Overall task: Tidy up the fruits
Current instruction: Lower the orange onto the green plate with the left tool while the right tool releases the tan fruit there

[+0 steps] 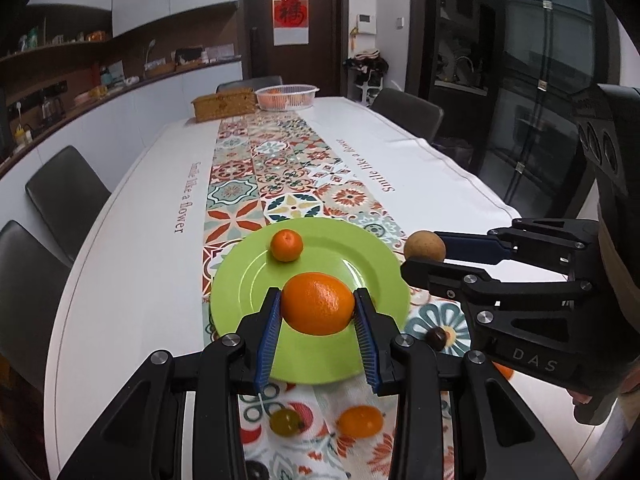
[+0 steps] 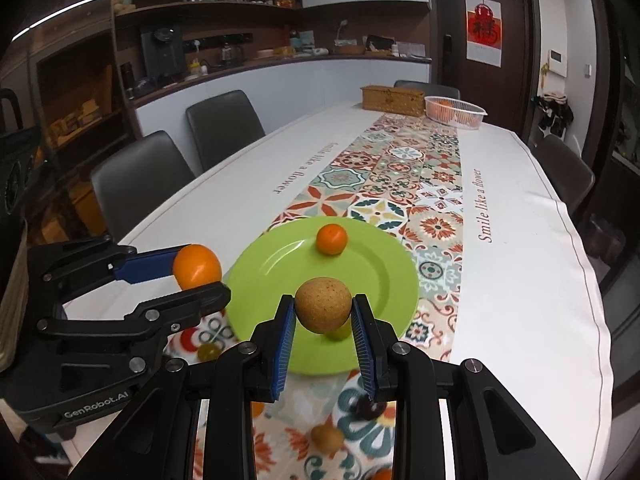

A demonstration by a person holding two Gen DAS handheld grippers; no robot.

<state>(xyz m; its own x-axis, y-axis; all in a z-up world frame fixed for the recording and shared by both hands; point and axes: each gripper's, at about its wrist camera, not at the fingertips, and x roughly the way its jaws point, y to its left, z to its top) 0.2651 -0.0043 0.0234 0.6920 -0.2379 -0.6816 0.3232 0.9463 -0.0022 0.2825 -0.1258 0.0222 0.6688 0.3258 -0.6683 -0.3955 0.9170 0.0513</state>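
Your left gripper (image 1: 317, 307) is clenched on a large, round, glossy orange (image 1: 318, 303), the blue ribbed pads pressing its two sides, and you hold it above the near half of a round lime-green plate (image 1: 240, 292). Your right gripper (image 2: 323, 312) grasps a round, tan, speckled fruit (image 2: 323, 305) in the same way, also raised over the near part of that plate.

In the left wrist view the right gripper comes in from 3 o'clock, with the tan fruit at its tips just off the plate's right rim. In the right wrist view the left gripper reaches in from 9 o'clock, its orange just beside the plate's left rim.

A small, round orange mandarin (image 1: 286, 245) sits on the plate toward 12 o'clock.

The plate rests on a patterned tile-print table runner (image 1: 276, 168) along the middle of a white tablecloth (image 1: 132, 240). On the runner near you lie loose fruits: a small yellow-green fruit (image 1: 285, 421), a small oval orange fruit (image 1: 360, 421) and a dark brown round fruit (image 1: 436, 336).

At the far end, toward 12 o'clock, stand a woven straw box (image 1: 224, 106) and a white plastic mesh basket (image 1: 286, 96) holding orange fruit.
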